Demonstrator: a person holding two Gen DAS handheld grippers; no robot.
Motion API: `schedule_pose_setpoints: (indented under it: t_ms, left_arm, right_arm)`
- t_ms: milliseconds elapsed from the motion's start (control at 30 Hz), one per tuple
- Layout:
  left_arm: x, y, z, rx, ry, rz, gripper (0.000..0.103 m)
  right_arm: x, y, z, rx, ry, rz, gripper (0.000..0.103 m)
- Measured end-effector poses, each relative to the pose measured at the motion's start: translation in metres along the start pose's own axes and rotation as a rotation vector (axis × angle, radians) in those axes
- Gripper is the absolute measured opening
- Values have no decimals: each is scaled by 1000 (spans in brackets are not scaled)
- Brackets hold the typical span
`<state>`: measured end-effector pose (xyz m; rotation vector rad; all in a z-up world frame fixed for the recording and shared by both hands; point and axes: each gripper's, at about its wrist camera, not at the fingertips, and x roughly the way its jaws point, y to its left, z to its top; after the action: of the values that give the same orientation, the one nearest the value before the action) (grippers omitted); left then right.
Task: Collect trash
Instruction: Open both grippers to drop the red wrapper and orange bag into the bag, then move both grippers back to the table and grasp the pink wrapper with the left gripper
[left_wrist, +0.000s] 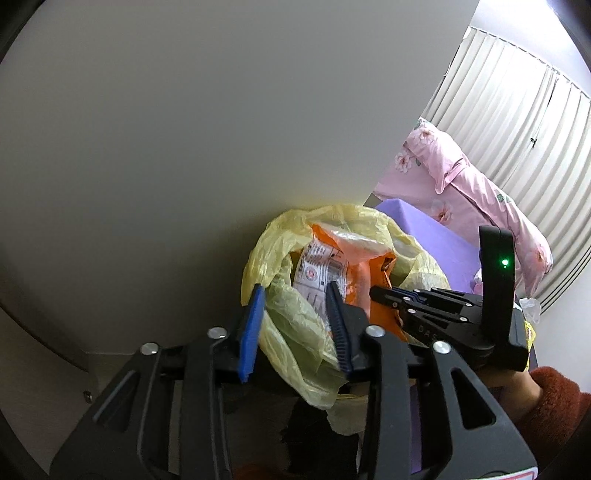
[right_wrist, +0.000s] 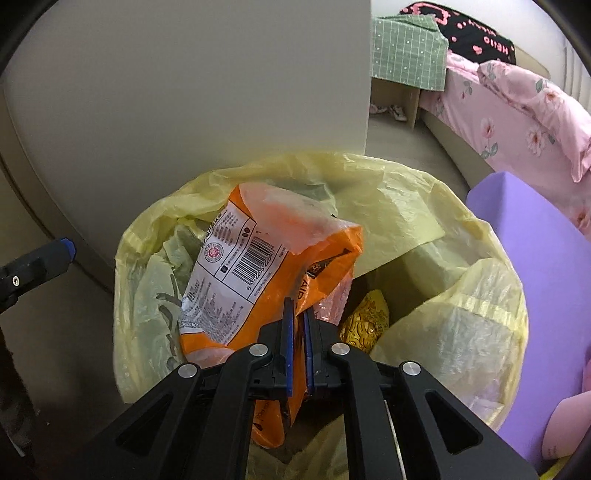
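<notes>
A bin lined with a yellow plastic bag (right_wrist: 399, 206) stands against a white panel. My right gripper (right_wrist: 299, 314) is shut on an orange snack wrapper (right_wrist: 258, 258) and holds it over the bag's mouth. A yellow wrapper (right_wrist: 365, 325) lies inside the bag. In the left wrist view my left gripper (left_wrist: 295, 291) is open, its jaws either side of the bag's near rim (left_wrist: 295, 332), with the orange wrapper (left_wrist: 354, 266) just beyond and the right gripper (left_wrist: 376, 291) reaching in from the right.
A white panel (right_wrist: 221, 92) rises right behind the bin. A purple mat (right_wrist: 546, 258) lies to the right, then a bed with a pink floral quilt (right_wrist: 517, 110). A green checked cloth covers a small cabinet (right_wrist: 406, 48). Curtains (left_wrist: 517, 110) hang behind.
</notes>
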<state>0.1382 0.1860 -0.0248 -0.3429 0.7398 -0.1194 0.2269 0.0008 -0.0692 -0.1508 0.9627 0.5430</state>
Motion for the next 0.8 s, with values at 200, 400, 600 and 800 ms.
schedule_pose_setpoints:
  t_ms: [200,400,600,800]
  left_arm:
    - [-9,-8,6,9,-27,14,37]
    - [-12,-37,8,47,-36,14,37]
    - [-10,-77,5,111,-32,-23,37]
    - [-2,-129,-5,209,-12,-85,37]
  right_arm:
    - [-30,-16,3,31,-69,21,36]
    - [-86,-22,-9,17,-156,-43,36]
    - [-141,-48,-28,17,-236,-136,37]
    - [-180,-81,-56,74,-273,-199,37]
